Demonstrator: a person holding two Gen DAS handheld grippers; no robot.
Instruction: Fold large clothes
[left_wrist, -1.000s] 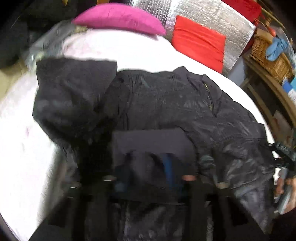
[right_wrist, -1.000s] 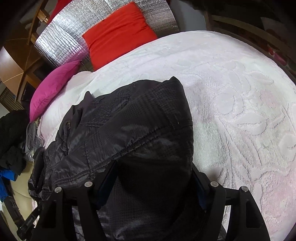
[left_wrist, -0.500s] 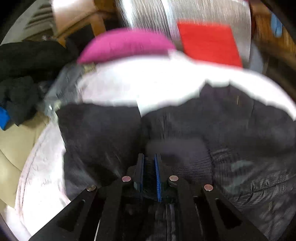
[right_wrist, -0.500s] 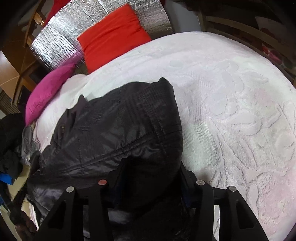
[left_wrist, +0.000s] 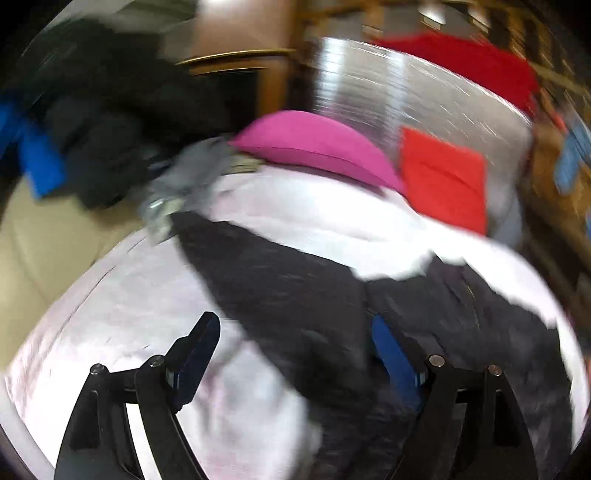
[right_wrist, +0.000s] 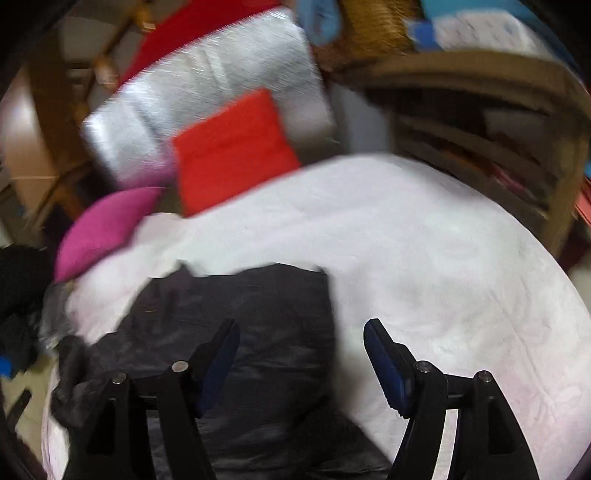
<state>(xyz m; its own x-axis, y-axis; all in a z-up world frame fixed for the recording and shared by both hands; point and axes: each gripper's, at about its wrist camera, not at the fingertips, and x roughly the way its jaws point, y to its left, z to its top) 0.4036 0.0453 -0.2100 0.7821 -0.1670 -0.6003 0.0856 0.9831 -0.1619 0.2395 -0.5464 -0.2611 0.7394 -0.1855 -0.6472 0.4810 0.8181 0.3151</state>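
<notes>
A black quilted jacket (left_wrist: 295, 295) lies folded on the white bedspread (left_wrist: 129, 295). It also shows in the right wrist view (right_wrist: 258, 332), low and left of centre. My left gripper (left_wrist: 291, 347) is open and empty, its jaws wide apart above the jacket's left part. My right gripper (right_wrist: 301, 350) is open and empty too, above the jacket's right edge, with bedspread (right_wrist: 443, 277) between the jaws. Both views are blurred by motion.
A magenta pillow (left_wrist: 314, 144) and a red pillow (left_wrist: 443, 184) lean on a silver padded headboard (left_wrist: 406, 99) at the far side. Dark clothes (left_wrist: 110, 110) are piled at the left. Wooden shelves (right_wrist: 480, 129) stand to the right of the bed.
Both grippers have let go of the jacket and opened wide. Both have pulled back and tilted up, so more of the pillows and headboard shows. The jacket now lies on the bed.
</notes>
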